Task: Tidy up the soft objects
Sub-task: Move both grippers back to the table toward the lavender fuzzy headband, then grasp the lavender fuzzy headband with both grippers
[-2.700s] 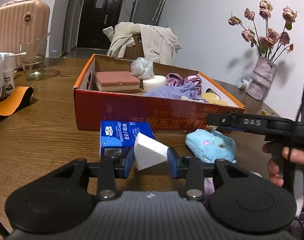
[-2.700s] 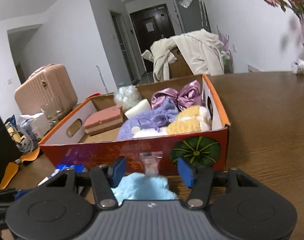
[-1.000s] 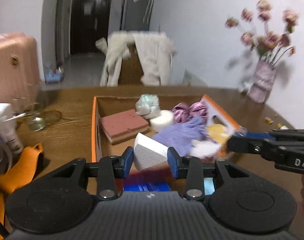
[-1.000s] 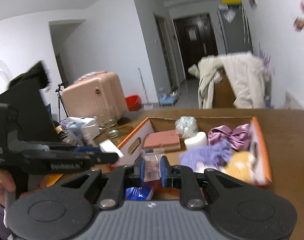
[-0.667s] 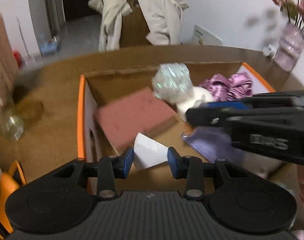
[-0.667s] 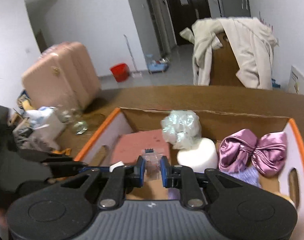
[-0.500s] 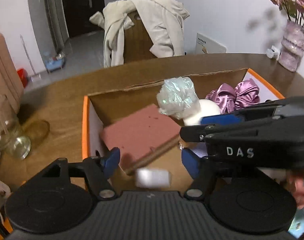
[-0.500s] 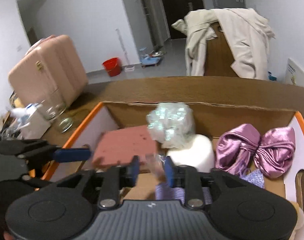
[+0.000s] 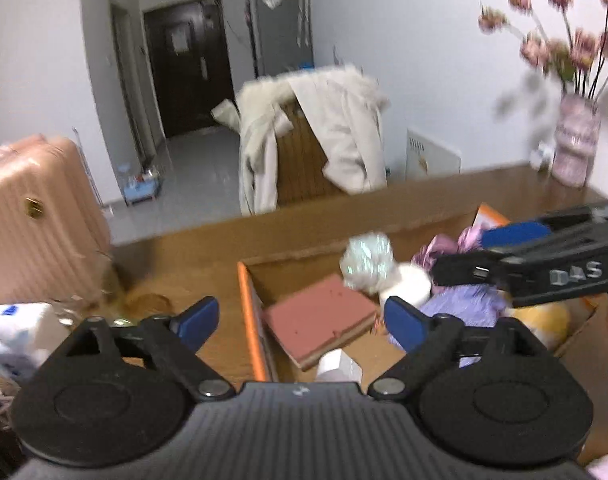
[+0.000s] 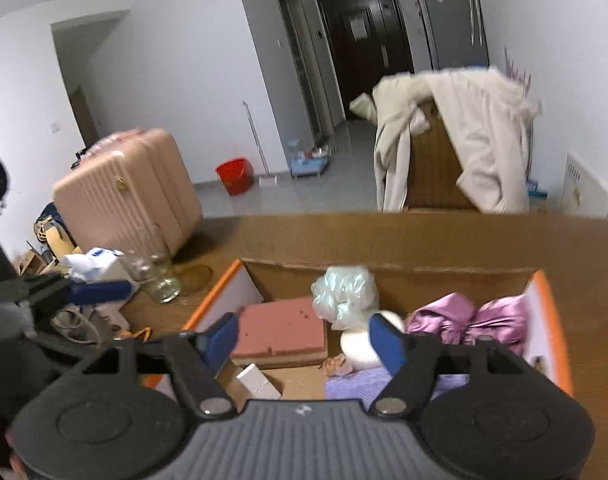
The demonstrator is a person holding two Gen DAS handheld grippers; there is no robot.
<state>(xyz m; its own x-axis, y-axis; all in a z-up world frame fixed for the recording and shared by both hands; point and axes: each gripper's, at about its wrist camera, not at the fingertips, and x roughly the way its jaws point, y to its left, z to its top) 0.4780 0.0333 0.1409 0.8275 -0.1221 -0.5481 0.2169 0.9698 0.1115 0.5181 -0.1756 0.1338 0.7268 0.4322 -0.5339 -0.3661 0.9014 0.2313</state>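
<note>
The white foam wedge (image 10: pixel 257 381) lies on the floor of the orange cardboard box (image 10: pixel 213 292), at lower centre of the right wrist frame, just in front of the pink sponge block (image 10: pixel 281 336). A small clear packet (image 10: pixel 338 364) lies on the box floor right of centre, beside a white cylinder (image 10: pixel 358 346). Above these sits a crinkled plastic ball (image 10: pixel 346 292), and to the right a purple satin bow (image 10: pixel 470 318) with a lavender cloth (image 10: pixel 346 386) below it.

The right claw (image 10: pixel 306 342) hangs over the box with its blue pads spread wide, holding nothing. The left claw (image 9: pixel 304 318) is likewise wide apart and empty, its pads straddling the box's left wall (image 9: pixel 251 320) in the lower middle of the left wrist frame; the wedge (image 9: pixel 340 366) shows just below the sponge block (image 9: pixel 320 316).

The box rests on a wooden worktop (image 10: pixel 384 240). A glass jar (image 10: pixel 157 272) stands at left of it, a pink suitcase (image 10: pixel 127 196) behind.
</note>
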